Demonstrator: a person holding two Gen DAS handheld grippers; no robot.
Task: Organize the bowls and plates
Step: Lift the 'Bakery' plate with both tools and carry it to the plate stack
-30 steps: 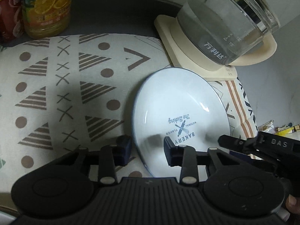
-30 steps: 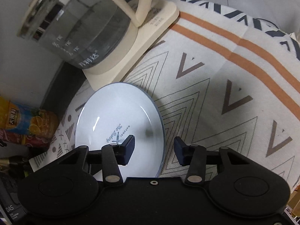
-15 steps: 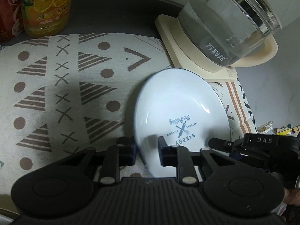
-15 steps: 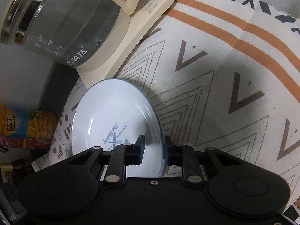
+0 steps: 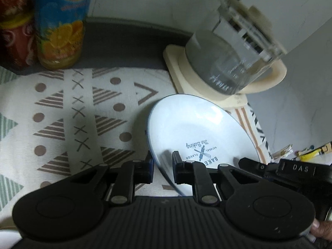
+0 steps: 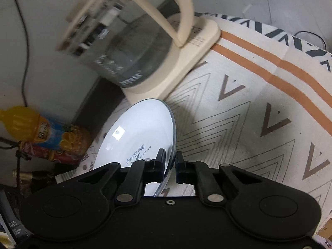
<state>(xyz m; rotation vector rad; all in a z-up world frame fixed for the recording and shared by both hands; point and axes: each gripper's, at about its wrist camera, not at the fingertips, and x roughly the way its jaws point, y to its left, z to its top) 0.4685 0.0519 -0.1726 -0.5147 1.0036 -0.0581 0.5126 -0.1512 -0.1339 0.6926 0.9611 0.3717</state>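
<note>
A white plate (image 5: 193,124) with a thin blue rim and a printed bakery logo hangs tilted above the patterned cloth (image 5: 62,114). My left gripper (image 5: 162,166) is shut on the plate's near-left rim. On the opposite edge of the plate (image 6: 141,128), my right gripper (image 6: 170,161) is shut on the rim. The right gripper's black body (image 5: 290,170) shows at the lower right of the left wrist view. No bowl is in view.
A glass kettle (image 5: 228,62) on a cream base stands just behind the plate, its handle (image 6: 184,10) turned towards the right wrist view. An orange juice bottle (image 5: 60,31) and a red container (image 5: 14,35) stand at the back left. Patterned cloth (image 6: 249,124) spreads to the right.
Both grippers went from open around the plate's rim to shut on it. The plate has since come up off the cloth and tilted.
</note>
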